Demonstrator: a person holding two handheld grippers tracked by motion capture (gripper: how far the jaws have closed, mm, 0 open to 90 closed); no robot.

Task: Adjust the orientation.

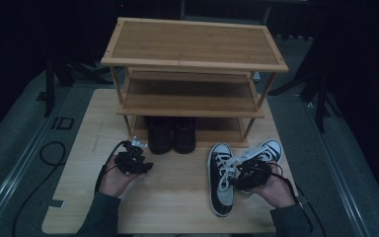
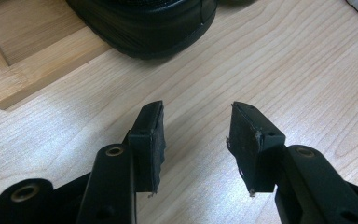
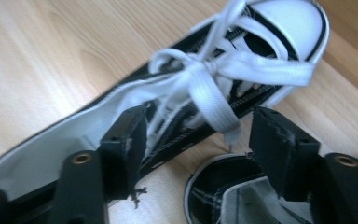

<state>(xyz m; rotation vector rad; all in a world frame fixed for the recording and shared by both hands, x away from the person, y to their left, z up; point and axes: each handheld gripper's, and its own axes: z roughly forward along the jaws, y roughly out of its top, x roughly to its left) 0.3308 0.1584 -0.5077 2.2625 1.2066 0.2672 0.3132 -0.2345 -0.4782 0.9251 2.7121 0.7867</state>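
Two black-and-white laced sneakers lie on the wooden table, one (image 1: 220, 180) pointing at the rack, the other (image 1: 266, 149) angled beside it. My right gripper (image 1: 242, 168) hovers over them. In the right gripper view its jaws (image 3: 199, 114) stand apart around one sneaker's (image 3: 289, 23) laces and side wall, and the pads are not pressing. The second sneaker's opening (image 3: 214, 198) lies just below. My left gripper (image 1: 137, 148) rests low on the table, open and empty (image 2: 196, 106), a short way from the toe of a black shoe (image 2: 144, 23).
A three-shelf bamboo shoe rack (image 1: 192, 64) stands at the back of the table (image 1: 79, 197). A pair of black shoes (image 1: 171, 134) sits on its bottom shelf. The rack's bottom rail (image 2: 37, 70) is left of my left gripper. Dark stands flank the table.
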